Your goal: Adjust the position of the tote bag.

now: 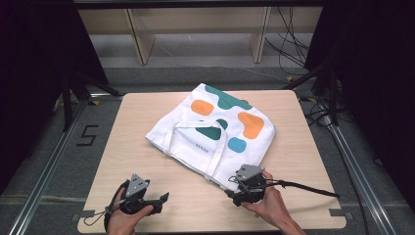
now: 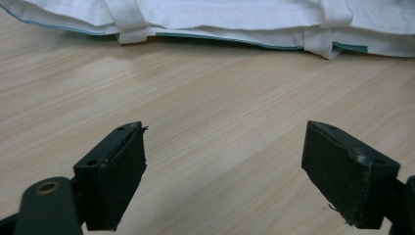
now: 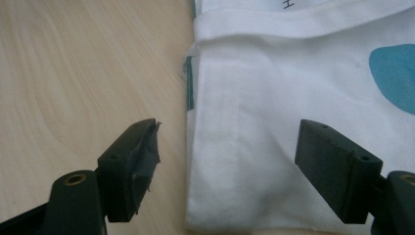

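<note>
At mid-table in the high view, the tote bag (image 1: 215, 129) lies flat, long axis running far-left to near-right, handles toward the near-left. In the left gripper view, the left gripper (image 2: 222, 171) gapes over bare table (image 2: 195, 98). In the right gripper view, the right gripper (image 3: 227, 169) spreads astride the bag's corner.

The bag (image 1: 215, 132) is white with orange, dark green and blue rounded blotches, white straps (image 1: 195, 139) and a thin green edge, lying on a pale wood-grain table (image 1: 303, 161), and both grippers are black.
</note>
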### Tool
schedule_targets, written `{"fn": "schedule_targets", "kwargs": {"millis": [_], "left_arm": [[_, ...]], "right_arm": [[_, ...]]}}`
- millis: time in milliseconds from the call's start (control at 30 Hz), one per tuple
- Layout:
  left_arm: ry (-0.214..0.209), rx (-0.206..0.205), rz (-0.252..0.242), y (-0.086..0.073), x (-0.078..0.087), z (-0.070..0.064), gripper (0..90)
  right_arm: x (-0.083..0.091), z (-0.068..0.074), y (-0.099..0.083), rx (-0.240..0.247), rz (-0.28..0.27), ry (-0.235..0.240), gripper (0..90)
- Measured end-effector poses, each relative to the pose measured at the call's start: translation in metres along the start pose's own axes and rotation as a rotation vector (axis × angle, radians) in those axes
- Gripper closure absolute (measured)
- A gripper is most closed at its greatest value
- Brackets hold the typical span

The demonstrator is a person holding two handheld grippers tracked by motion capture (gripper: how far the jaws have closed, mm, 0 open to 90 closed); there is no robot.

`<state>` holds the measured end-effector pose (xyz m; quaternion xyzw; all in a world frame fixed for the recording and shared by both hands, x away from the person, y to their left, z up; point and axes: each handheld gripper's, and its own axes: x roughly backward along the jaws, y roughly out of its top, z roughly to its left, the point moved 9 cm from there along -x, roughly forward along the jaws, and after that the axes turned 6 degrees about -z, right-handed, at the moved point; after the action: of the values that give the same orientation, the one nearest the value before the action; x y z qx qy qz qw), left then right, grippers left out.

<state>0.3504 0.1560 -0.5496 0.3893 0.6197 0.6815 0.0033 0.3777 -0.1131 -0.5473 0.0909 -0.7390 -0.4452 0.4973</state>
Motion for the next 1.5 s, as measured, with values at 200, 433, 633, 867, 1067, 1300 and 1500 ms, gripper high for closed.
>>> {"fn": "schedule_targets", "kwargs": {"millis": [200,433,633,867,1067,1300,1500], "left_arm": [[0.000,-0.006,0.011,0.000,0.001,0.001,15.7],[-0.004,-0.011,0.012,0.000,0.002,0.001,15.7],[-0.003,-0.003,-0.004,0.001,0.002,0.001,16.0],[-0.004,-0.004,-0.011,0.003,0.003,0.002,16.1],[-0.001,0.004,-0.024,0.004,0.003,0.002,16.1],[0.019,0.022,-0.052,0.007,0.002,0.005,17.0],[0.098,0.016,-0.071,0.011,0.006,0.025,19.8]], "right_arm": [[-0.011,-0.006,-0.008,0.055,0.042,-0.059,23.5],[-0.017,-0.006,-0.017,0.070,0.090,-0.098,32.1],[-0.011,-0.003,-0.015,0.019,0.048,-0.031,59.0],[0.001,-0.010,-0.015,-0.038,-0.007,-0.012,71.3],[0.013,-0.018,-0.015,-0.052,-0.016,-0.026,83.1],[0.018,-0.020,-0.019,-0.017,0.005,-0.039,87.9],[0.039,-0.031,-0.028,-0.035,-0.009,-0.062,88.2]]}}
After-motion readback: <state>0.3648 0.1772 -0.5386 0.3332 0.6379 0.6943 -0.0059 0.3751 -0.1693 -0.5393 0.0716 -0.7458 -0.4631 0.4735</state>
